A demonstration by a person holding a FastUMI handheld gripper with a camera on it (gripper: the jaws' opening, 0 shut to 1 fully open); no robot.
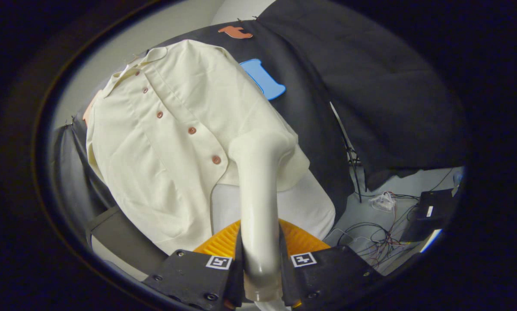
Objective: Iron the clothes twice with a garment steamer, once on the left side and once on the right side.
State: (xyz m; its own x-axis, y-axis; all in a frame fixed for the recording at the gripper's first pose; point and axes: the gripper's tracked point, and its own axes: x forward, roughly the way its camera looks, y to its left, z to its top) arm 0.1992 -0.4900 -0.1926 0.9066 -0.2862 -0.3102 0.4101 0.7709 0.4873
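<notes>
The gripper point(260, 276) is clenched on the white handle of the garment steamer point(258, 190), both fingers pressing its sides, and the steamer head lies against the lower right part of the cream button-up shirt point(167, 142) hanging before the booth wall. The smooth handle could twist in that narrow grip, I judge, swinging the head off the cloth; pushing harder might drag the loose hem sideways, bunching it rather than smoothing it

The steamer point(258, 190) handle hides part of the shirt point(176, 142) near its lower buttons, and its own base drops from sight between the gripper point(260, 276) fingers. The steamer head's face, turned toward the shirt, cannot be seen. Tangled cables point(379, 242) on the floor are too small to sort.
</notes>
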